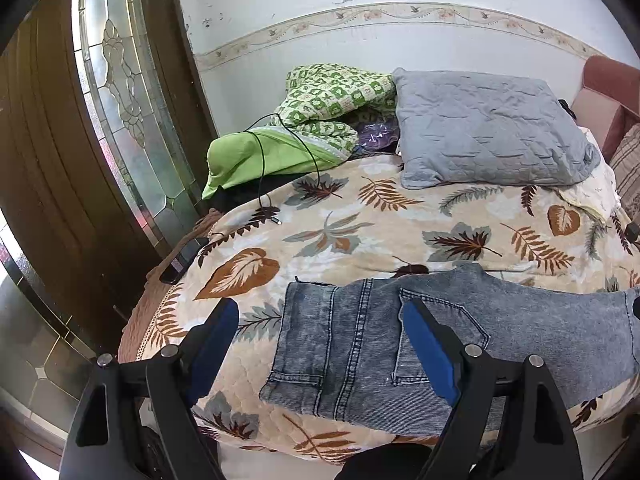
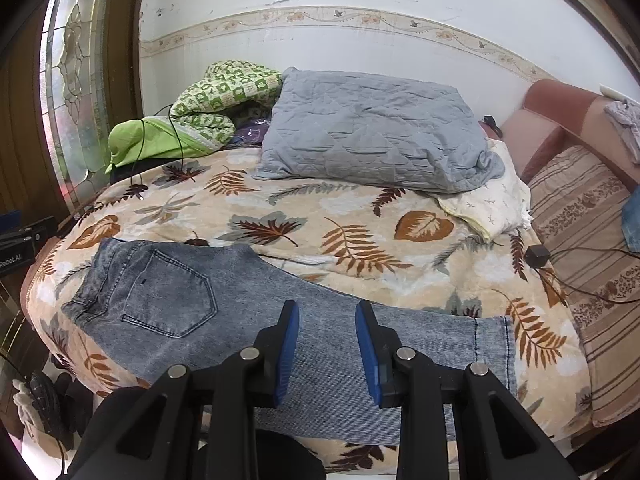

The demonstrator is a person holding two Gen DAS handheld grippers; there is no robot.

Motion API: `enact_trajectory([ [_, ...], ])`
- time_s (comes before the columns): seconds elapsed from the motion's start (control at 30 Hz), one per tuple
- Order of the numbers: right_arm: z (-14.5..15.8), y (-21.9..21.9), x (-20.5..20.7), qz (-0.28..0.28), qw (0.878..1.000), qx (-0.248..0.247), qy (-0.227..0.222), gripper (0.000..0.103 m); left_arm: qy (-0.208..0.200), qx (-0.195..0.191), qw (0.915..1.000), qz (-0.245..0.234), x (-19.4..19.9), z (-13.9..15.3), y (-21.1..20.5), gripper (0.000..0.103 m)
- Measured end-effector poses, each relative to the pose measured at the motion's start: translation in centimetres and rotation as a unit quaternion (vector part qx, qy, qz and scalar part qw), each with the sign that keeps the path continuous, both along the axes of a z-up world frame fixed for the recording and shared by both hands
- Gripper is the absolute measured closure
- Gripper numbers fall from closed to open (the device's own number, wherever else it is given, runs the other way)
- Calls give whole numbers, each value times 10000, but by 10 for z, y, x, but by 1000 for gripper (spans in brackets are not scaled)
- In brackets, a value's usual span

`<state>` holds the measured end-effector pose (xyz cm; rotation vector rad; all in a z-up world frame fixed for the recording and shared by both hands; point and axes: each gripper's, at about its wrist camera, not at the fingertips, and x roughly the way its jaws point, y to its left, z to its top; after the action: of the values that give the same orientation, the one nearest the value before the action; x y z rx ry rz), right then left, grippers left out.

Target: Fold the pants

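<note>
Grey-blue denim pants (image 1: 360,344) lie flat on the leaf-patterned bedspread (image 1: 328,232), folded lengthwise, waistband at the left, back pocket up. In the right wrist view the pants (image 2: 248,320) stretch from the waist at left to the leg hem (image 2: 494,344) at right. My left gripper (image 1: 320,308) is open wide and empty, hovering above the waist end. My right gripper (image 2: 327,310) is open and empty, above the middle of the leg. Neither touches the cloth.
A grey quilted pillow (image 2: 372,132) and a green patterned blanket (image 1: 320,108) lie at the bed's back. A black cable (image 1: 280,168) and a phone (image 1: 184,260) sit at the left edge. A striped cushion (image 2: 592,248) with a charger (image 2: 536,254) is right. A glass door (image 1: 120,100) stands left.
</note>
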<state>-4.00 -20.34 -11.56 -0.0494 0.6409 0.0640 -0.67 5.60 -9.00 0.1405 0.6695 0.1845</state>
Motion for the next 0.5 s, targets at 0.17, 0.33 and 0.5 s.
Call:
enact_trajectory([
  [0.17,1,4,1,36,10000,23,28,71,-41,-26,10000,59,-1,0,7,18],
  [0.33,2,5,0,34,10000,34,32,71,-77,-76,9999,110,-2,1,14,18],
  [0.5,3,10,0,39,10000,16,53,71,-119,-113,9997,155,-2,3,22,18],
])
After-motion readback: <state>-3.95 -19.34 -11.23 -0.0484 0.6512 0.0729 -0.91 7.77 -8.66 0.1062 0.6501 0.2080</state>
